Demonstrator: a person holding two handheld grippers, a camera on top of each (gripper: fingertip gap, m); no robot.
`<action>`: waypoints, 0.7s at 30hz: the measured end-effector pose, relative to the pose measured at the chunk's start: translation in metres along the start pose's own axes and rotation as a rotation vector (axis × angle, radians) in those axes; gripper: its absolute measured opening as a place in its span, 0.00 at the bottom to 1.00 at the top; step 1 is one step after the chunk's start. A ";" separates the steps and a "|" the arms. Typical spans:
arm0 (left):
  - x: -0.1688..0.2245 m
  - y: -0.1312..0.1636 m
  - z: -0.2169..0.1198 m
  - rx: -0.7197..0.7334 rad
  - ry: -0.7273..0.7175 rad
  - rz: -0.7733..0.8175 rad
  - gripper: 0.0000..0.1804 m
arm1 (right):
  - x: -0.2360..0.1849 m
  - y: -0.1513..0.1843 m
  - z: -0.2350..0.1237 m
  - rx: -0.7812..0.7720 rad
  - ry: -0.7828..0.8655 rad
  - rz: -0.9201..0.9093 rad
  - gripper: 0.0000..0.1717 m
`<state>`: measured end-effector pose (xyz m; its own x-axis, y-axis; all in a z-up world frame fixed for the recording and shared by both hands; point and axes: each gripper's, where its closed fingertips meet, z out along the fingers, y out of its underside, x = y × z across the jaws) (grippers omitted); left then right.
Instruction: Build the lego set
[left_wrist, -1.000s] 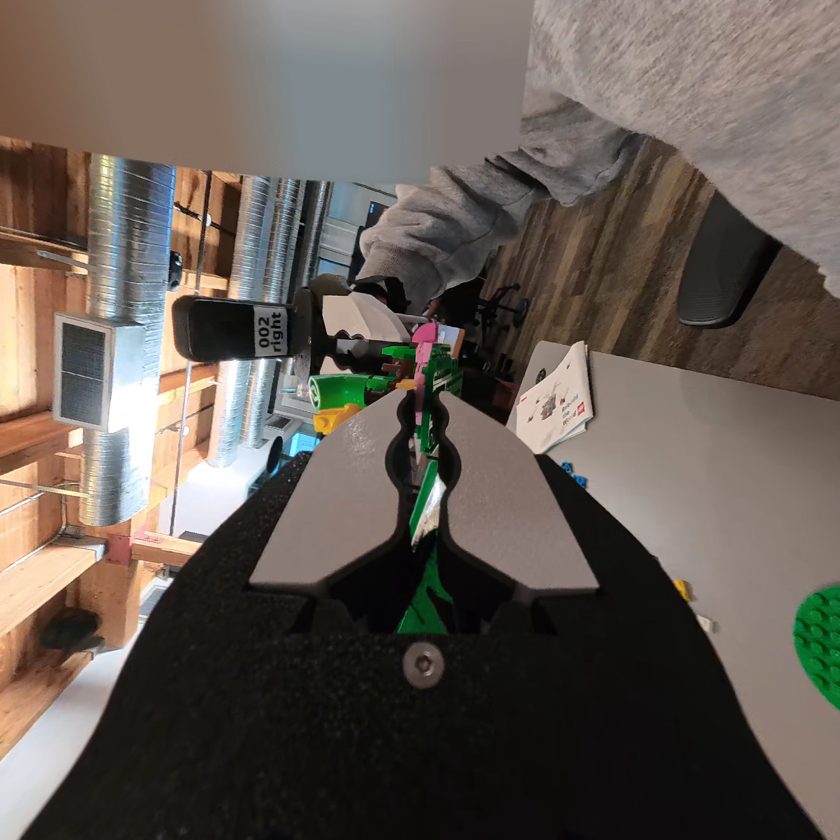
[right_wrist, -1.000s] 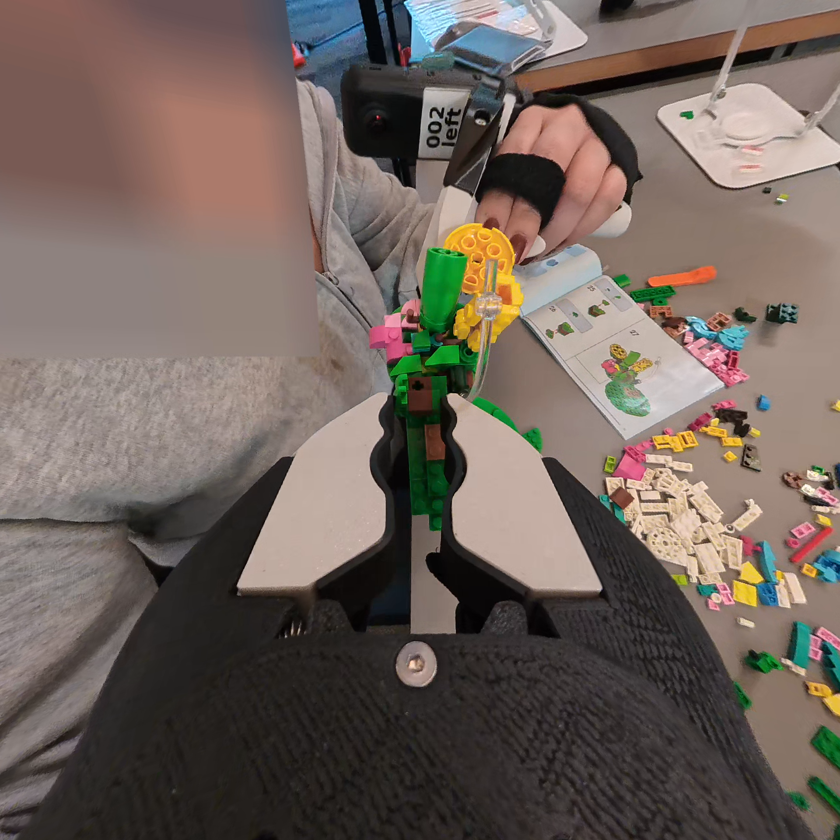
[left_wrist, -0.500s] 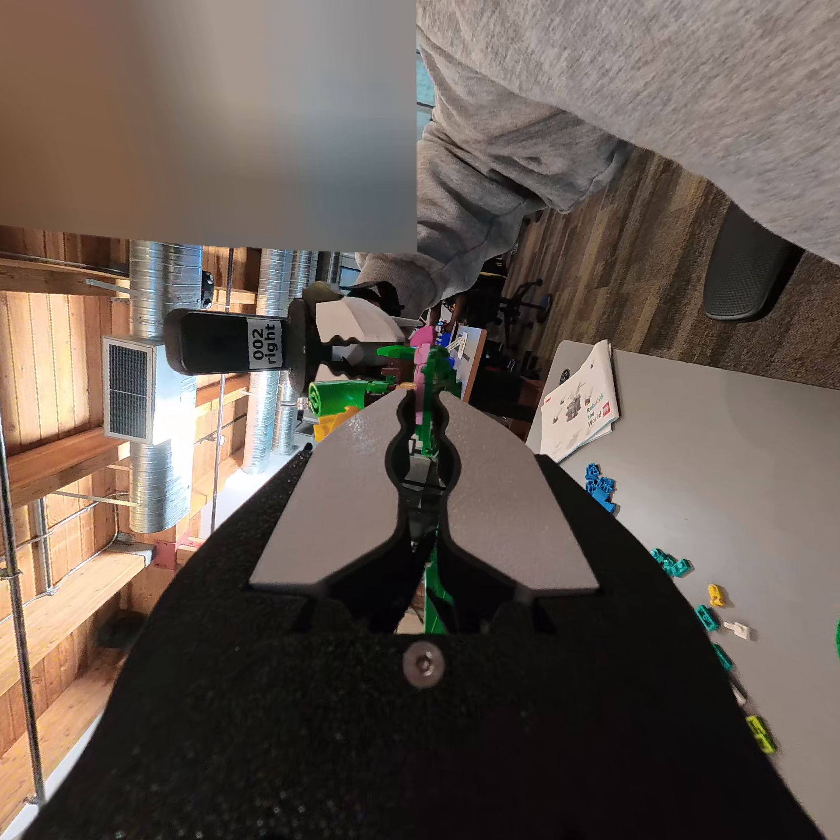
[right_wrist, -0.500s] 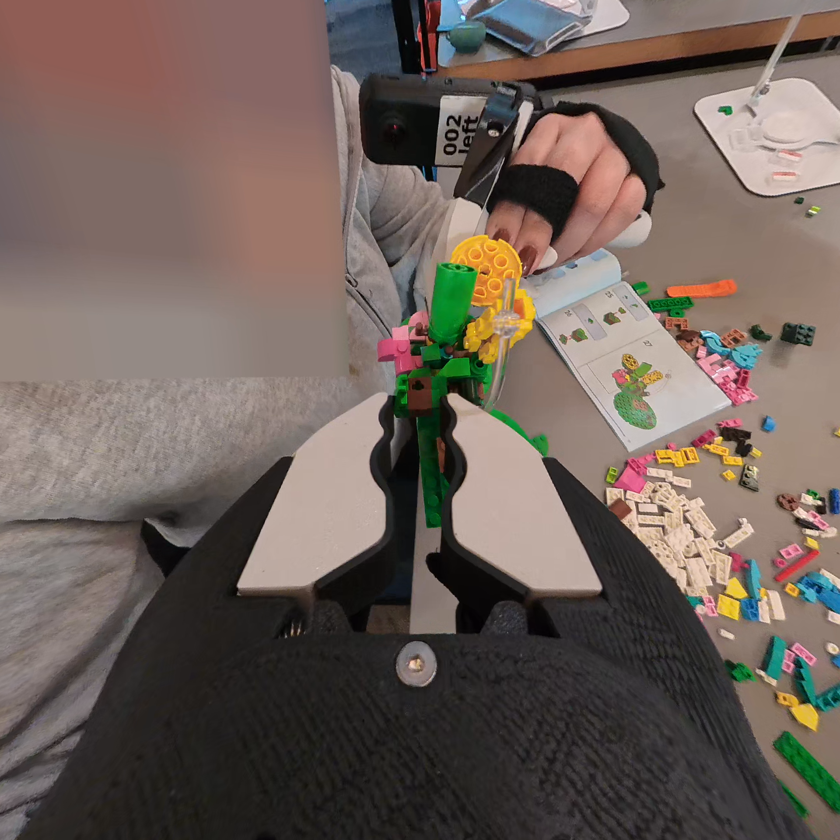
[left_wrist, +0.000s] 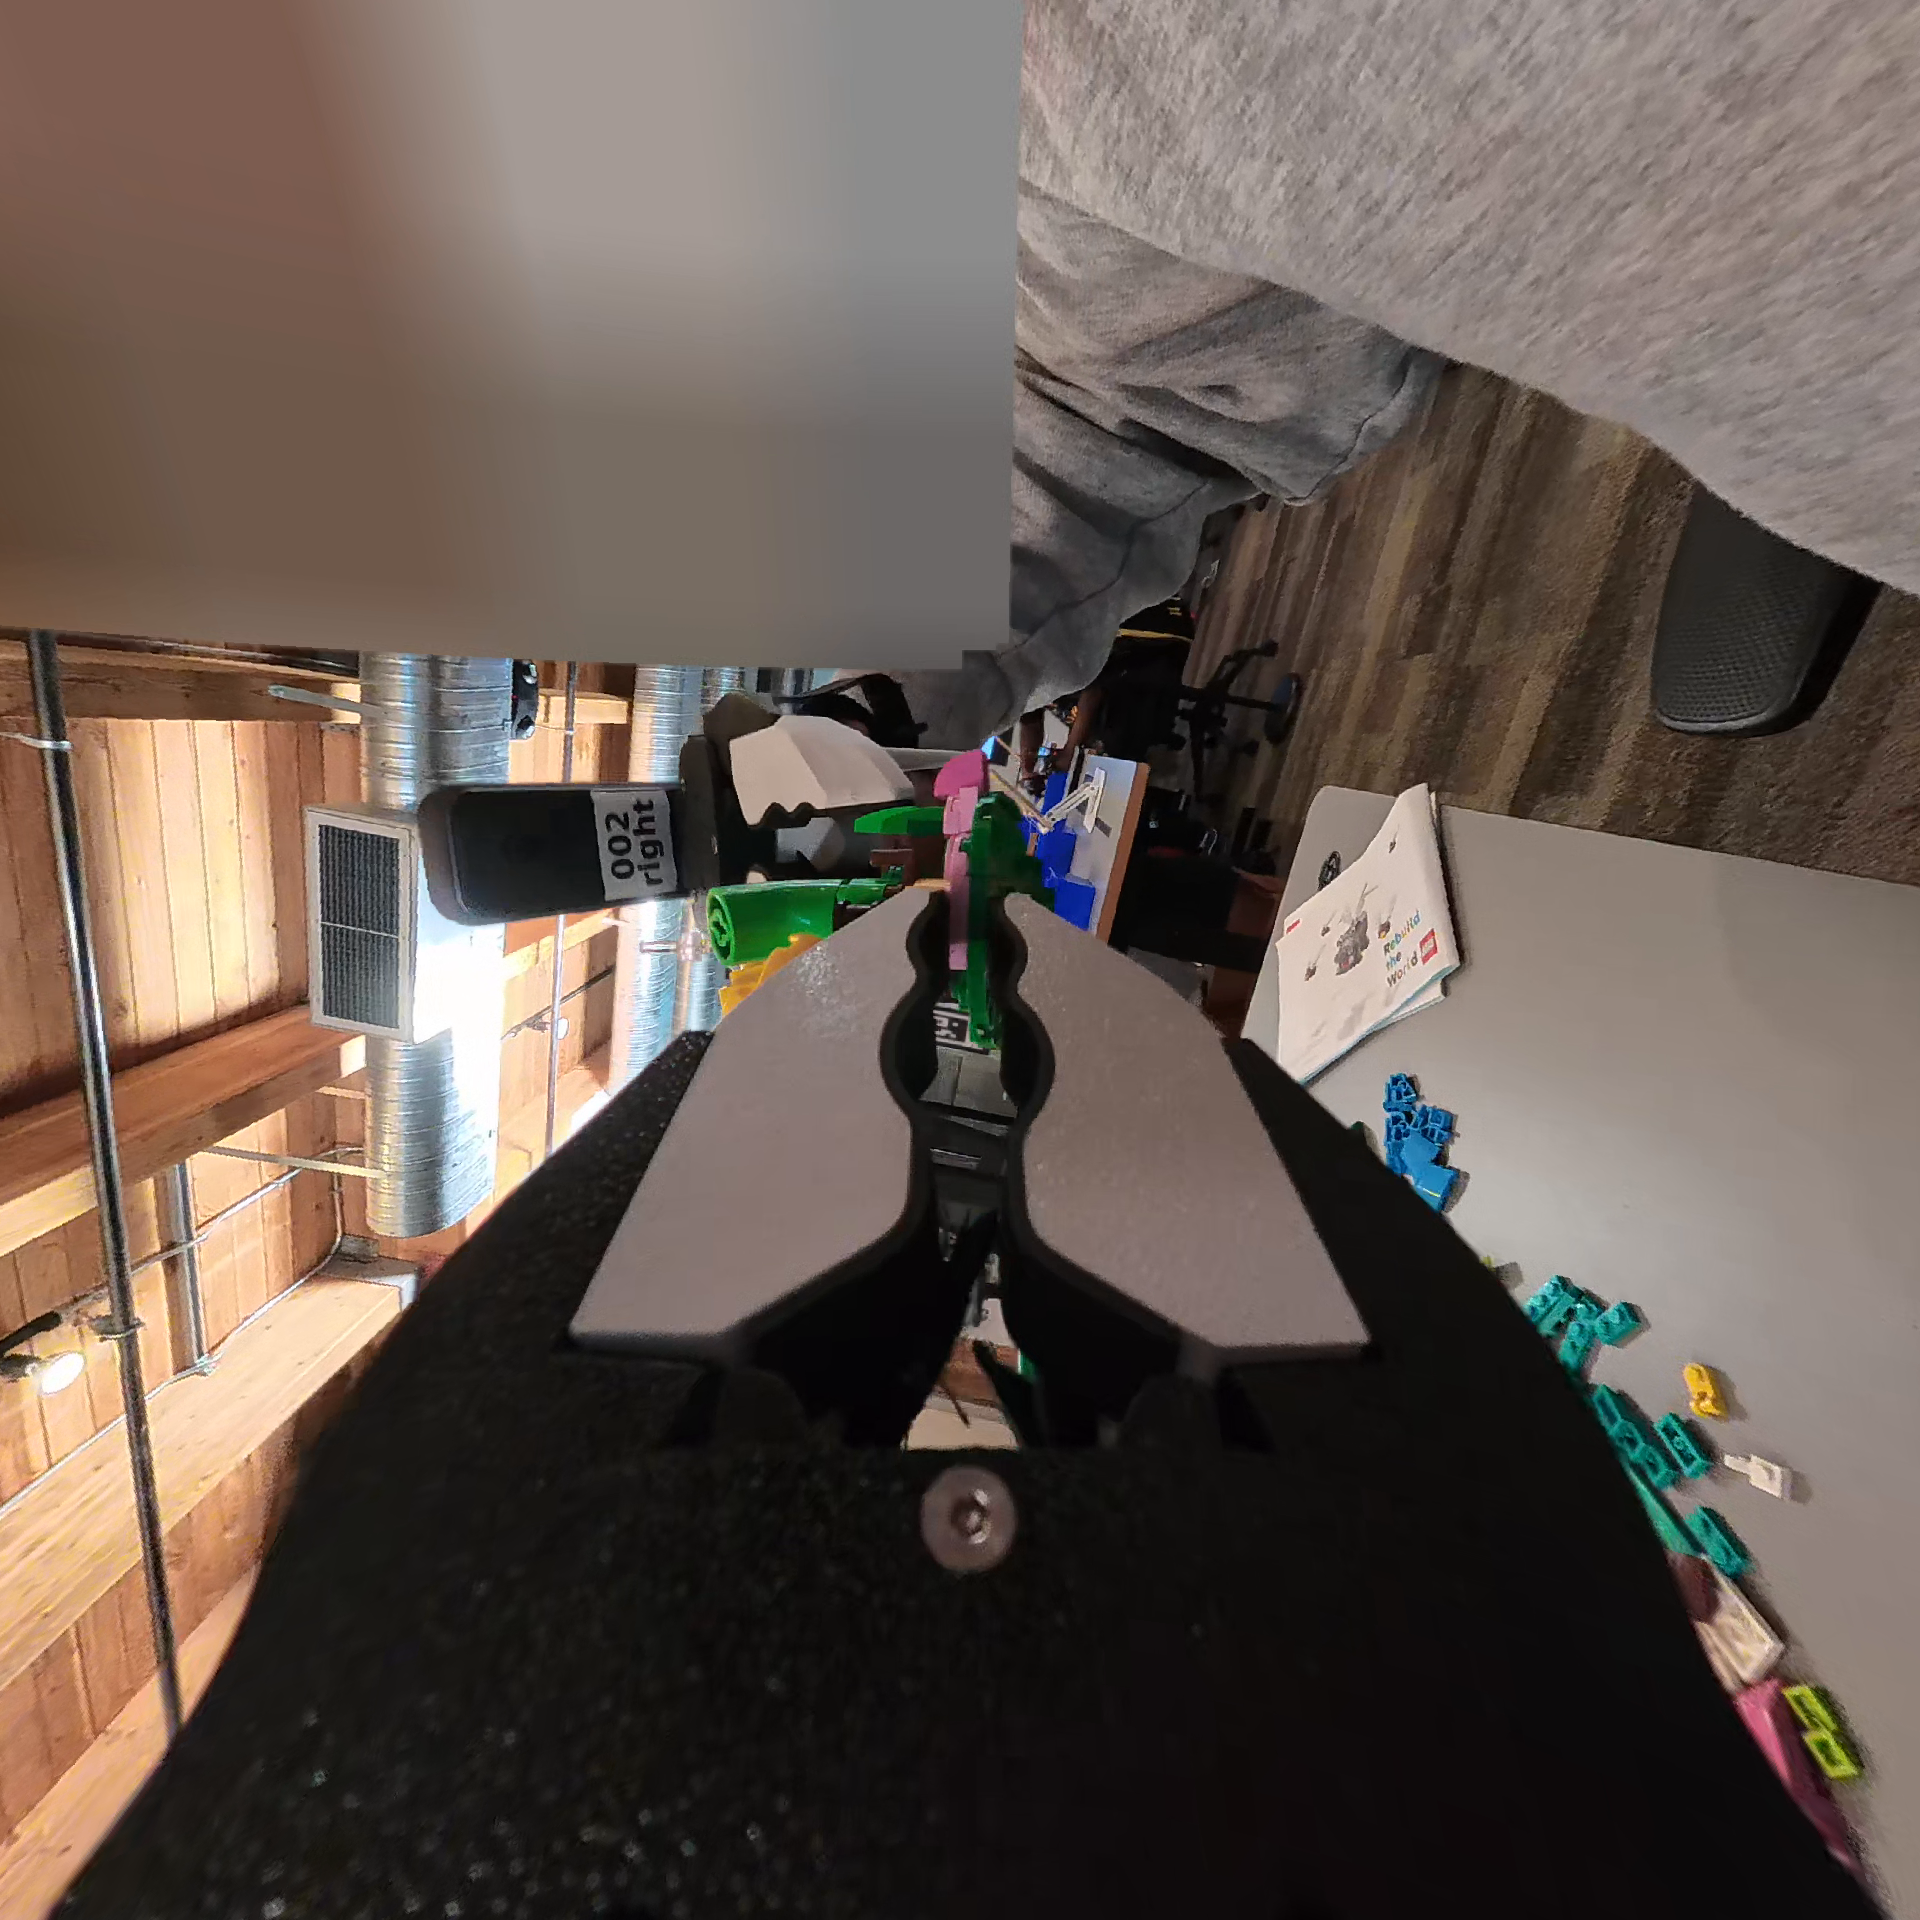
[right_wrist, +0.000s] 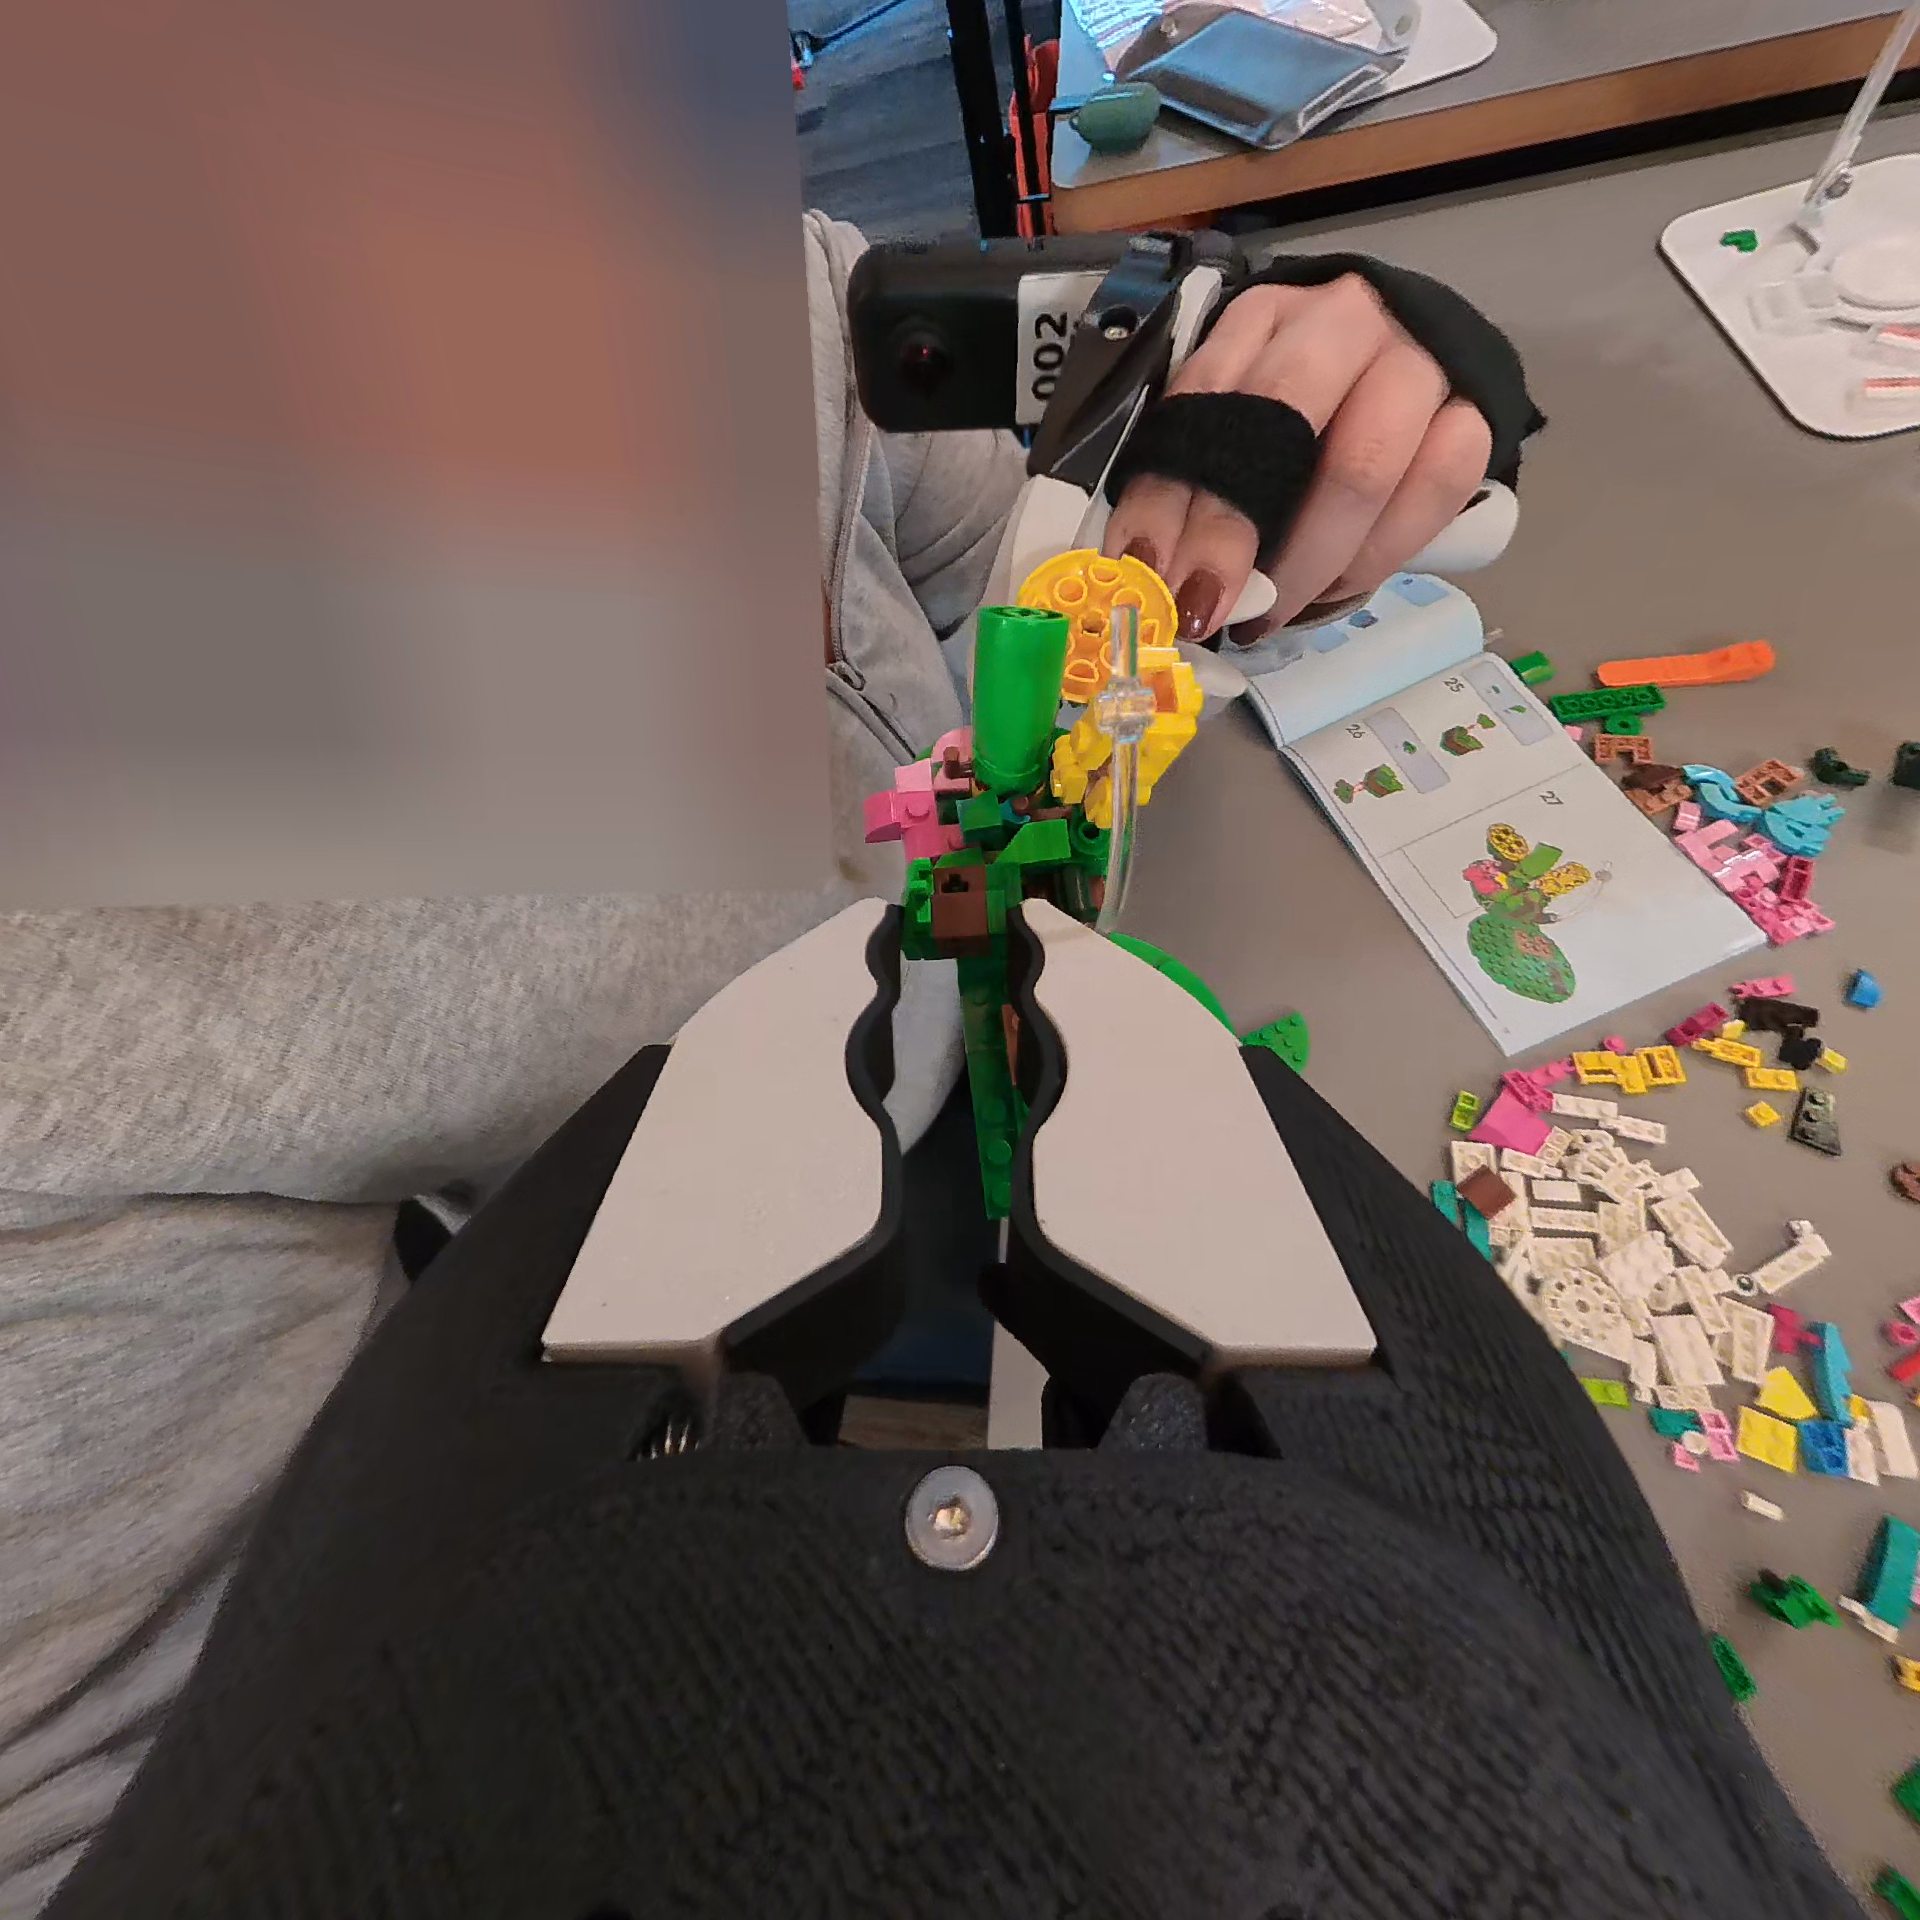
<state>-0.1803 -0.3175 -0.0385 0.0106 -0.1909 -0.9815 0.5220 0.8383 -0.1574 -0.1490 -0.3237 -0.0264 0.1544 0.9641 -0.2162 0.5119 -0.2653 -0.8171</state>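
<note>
The right tongs (right_wrist: 956, 914) are clenched on the green and brown base of a brick-built plant model (right_wrist: 997, 831), at the centre of the frame. The left tongs (left_wrist: 968, 925) pinch the same model's pink and green edge (left_wrist: 971, 883). A green cylinder (right_wrist: 1018, 686) and yellow round flower (right_wrist: 1096, 623) top it. An open instruction booklet (right_wrist: 1507, 831) lies to the right on the grey table (right_wrist: 1299, 935), with loose bricks (right_wrist: 1662, 1299) scattered at lower right.
</note>
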 end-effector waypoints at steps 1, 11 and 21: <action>0.000 0.000 0.000 -0.002 -0.004 0.007 0.03 | 0.000 -0.001 0.000 0.001 -0.007 0.009 0.10; -0.010 0.010 -0.011 -0.045 -0.063 0.050 0.03 | 0.016 -0.016 -0.002 -0.042 -0.047 0.121 0.10; -0.050 0.023 -0.068 -0.092 -0.185 0.068 0.03 | 0.051 -0.079 0.016 -0.127 -0.056 0.096 0.10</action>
<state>-0.2264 -0.2540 -0.0006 0.2034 -0.2158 -0.9550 0.4346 0.8940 -0.1094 -0.1953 -0.2532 0.0183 0.1625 0.9326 -0.3224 0.6004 -0.3528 -0.7177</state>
